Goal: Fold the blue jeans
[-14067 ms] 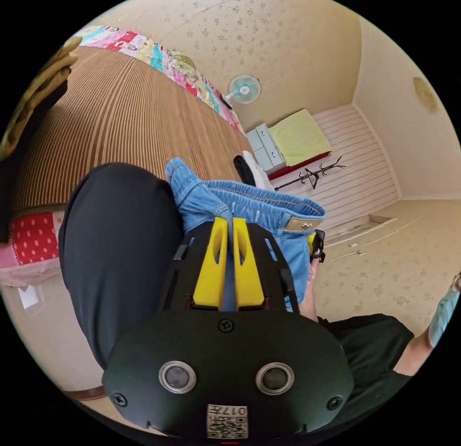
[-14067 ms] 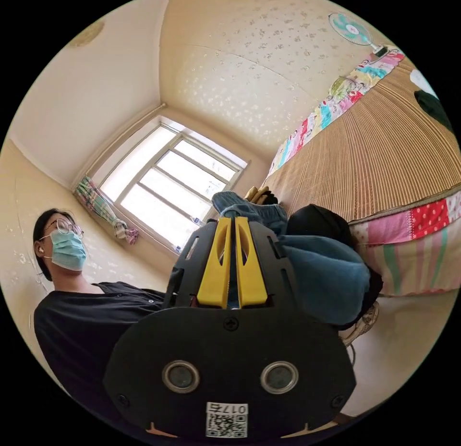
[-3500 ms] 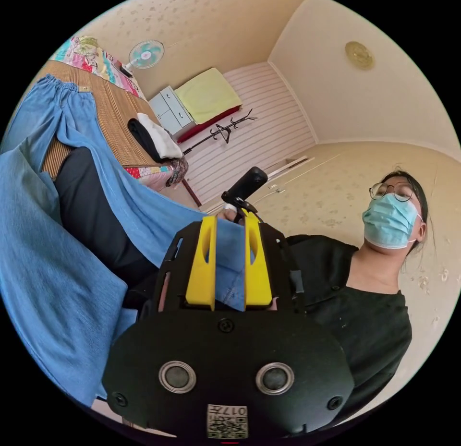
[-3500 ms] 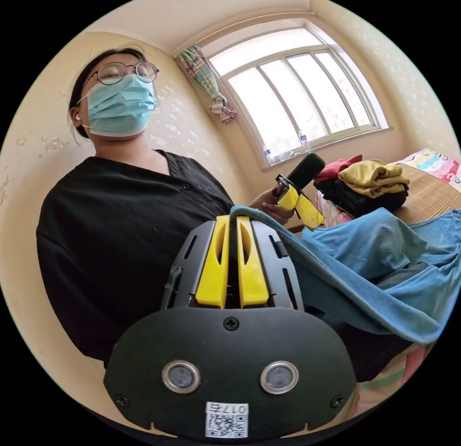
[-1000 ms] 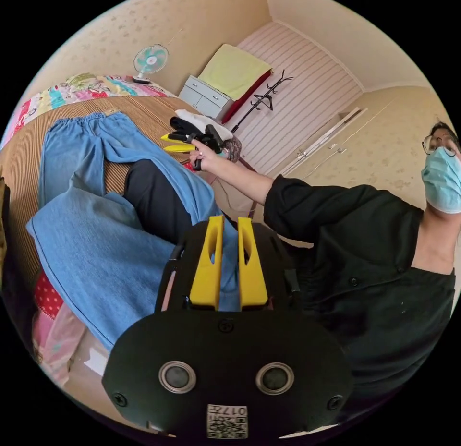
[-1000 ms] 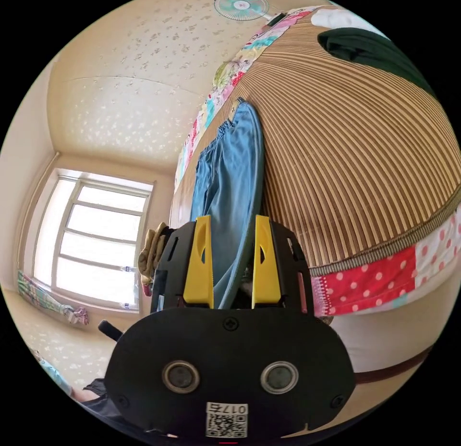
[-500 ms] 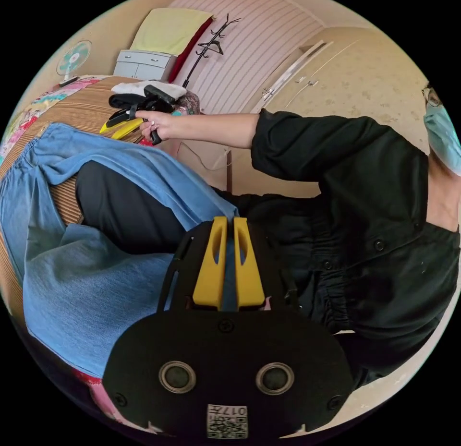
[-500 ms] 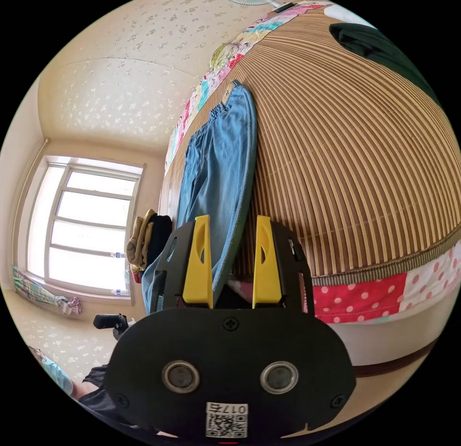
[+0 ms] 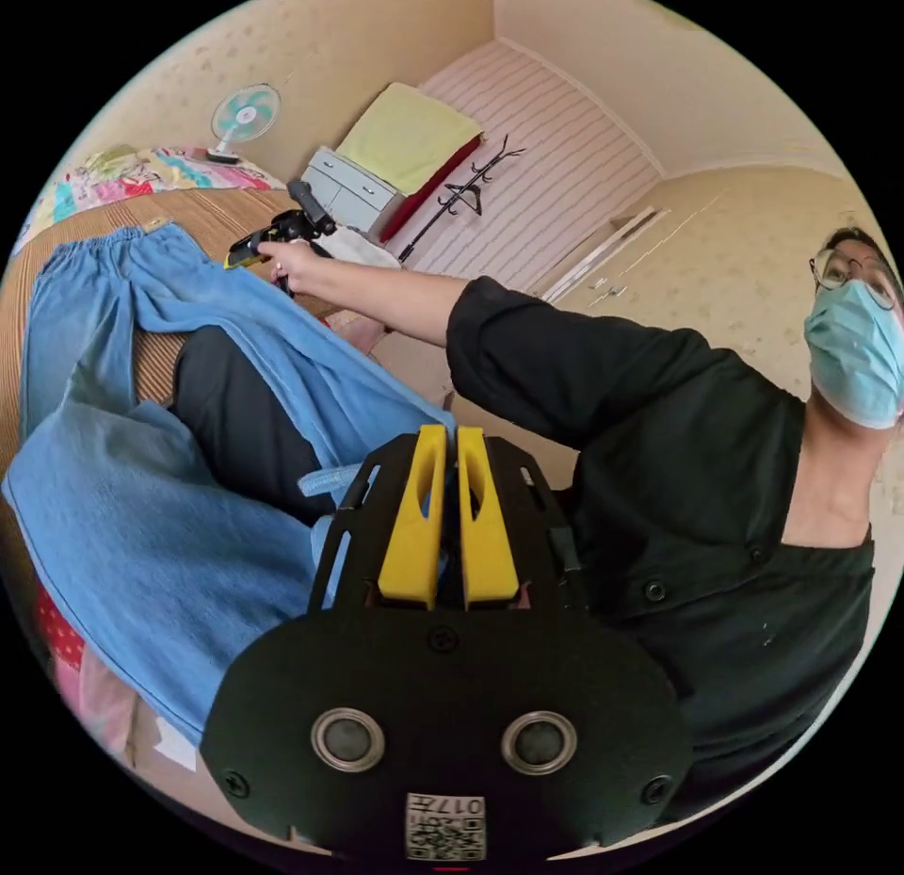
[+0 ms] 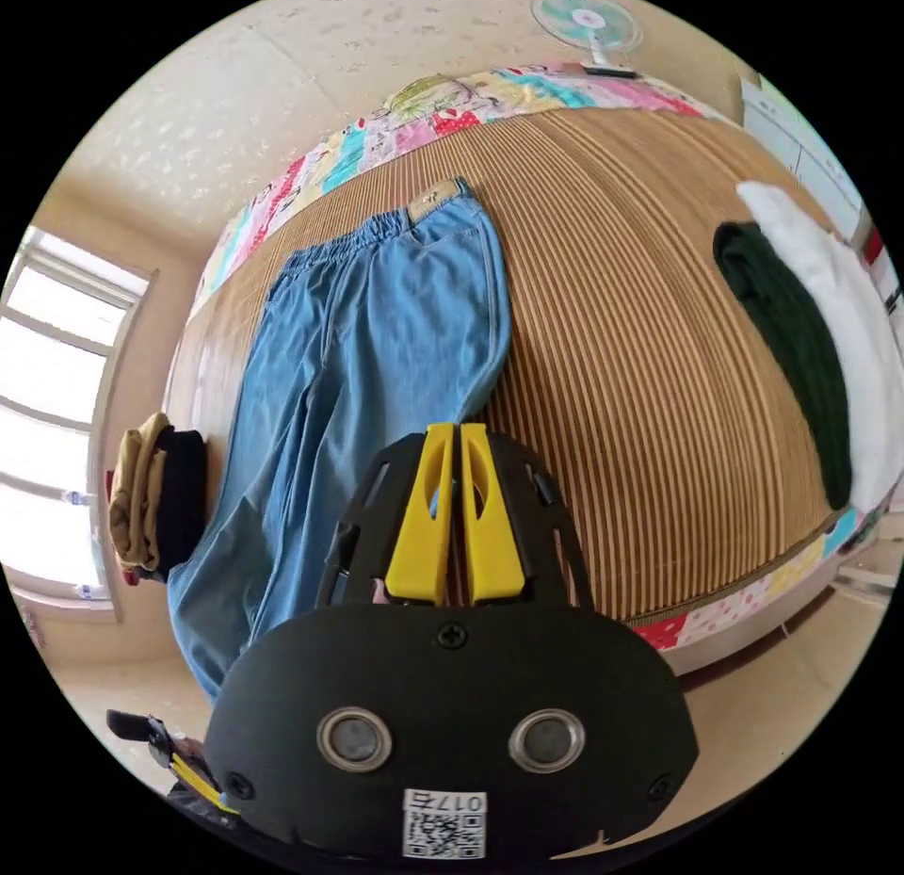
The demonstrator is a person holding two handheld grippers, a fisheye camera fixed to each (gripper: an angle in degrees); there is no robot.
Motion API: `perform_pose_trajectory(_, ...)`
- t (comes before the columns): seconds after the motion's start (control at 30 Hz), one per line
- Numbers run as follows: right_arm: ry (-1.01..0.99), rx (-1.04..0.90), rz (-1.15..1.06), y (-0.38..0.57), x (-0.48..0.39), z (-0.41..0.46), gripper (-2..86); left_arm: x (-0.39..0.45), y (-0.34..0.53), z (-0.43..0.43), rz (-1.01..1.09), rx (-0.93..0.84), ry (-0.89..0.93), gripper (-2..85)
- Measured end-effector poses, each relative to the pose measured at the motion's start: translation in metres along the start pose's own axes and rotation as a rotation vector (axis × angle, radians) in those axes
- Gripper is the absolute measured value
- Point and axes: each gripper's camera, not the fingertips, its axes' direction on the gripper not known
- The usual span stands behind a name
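jeans: blue jeans (image 10: 377,348) are laid flat along the striped mat (image 10: 640,366) on the bed, waistband toward the patchwork quilt edge (image 10: 377,140), legs run toward the near edge; in the left gripper view (image 9: 113,498) one leg is draped over a black-clad knee (image 9: 235,413).
left gripper: left gripper (image 9: 441,442) is held off the bed edge; jaws are nearly together, blue denim is seen pinched between them at a leg end.
right gripper: right gripper (image 10: 449,437) is placed over the mat at the outer edge of the jeans; jaws are brought almost together, a sliver of blue shows in the gap, a firm hold on cloth cannot be told. It is also seen in the left gripper view (image 9: 247,251), held in the person's hand (image 9: 282,253) with arm stretched over the bed.
person: black shirt (image 9: 678,461) is seen close behind the left gripper.
other clothes: dark green and white pile (image 10: 810,319) is laid at one end of the mat, yellow and black pile (image 10: 151,498) at the window end, both well apart from the jeans.
room: fan (image 10: 589,23) is seen beyond the quilt edge.
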Motion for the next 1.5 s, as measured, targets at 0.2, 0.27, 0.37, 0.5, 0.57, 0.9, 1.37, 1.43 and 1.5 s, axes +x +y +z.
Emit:
perform_pose_trajectory(0.2,0.100,0.243,-0.289,-0.011,-0.193,-0.068,1.8,0.035,0.011,-0.082,-0.150,0.158,0.096,-0.4)
perform_pose_trajectory(0.27,0.045,0.244,-0.342,-0.015,-0.245,-0.067,2.2,0.039,0.023,-0.125,-0.191,0.244,0.076,-0.3)
perform_pose_trajectory(0.37,-0.115,0.162,-0.392,-0.026,-0.310,-0.039,3.7,0.027,0.042,-0.175,-0.261,0.305,0.066,-0.4)
perform_pose_trajectory(0.5,-0.357,-0.069,-0.470,-0.024,-0.349,0.034,8.8,-0.006,0.075,-0.228,-0.374,0.362,0.028,-0.3)
perform_pose_trajectory(0.57,-0.407,-0.109,-0.515,-0.007,-0.352,0.054,10.3,-0.040,0.104,-0.257,-0.483,0.384,-0.019,0.0)
perform_pose_trajectory(0.9,-0.560,-0.137,-0.463,0.130,-0.200,0.016,10.0,-0.114,0.149,-0.296,-0.713,0.405,-0.047,6.4)
perform_pose_trajectory(1.37,-0.536,-0.422,-0.314,0.325,-0.122,0.002,11.5,-0.139,0.005,-0.269,-0.579,0.396,-0.108,13.2)
perform_pose_trajectory(1.43,-0.594,-0.451,-0.266,0.320,-0.118,0.012,10.9,-0.139,0.007,-0.264,-0.589,0.391,-0.106,12.9)
perform_pose_trajectory(1.5,-0.621,-0.511,-0.276,0.314,-0.122,0.025,10.4,-0.136,0.014,-0.263,-0.600,0.405,-0.100,12.3)
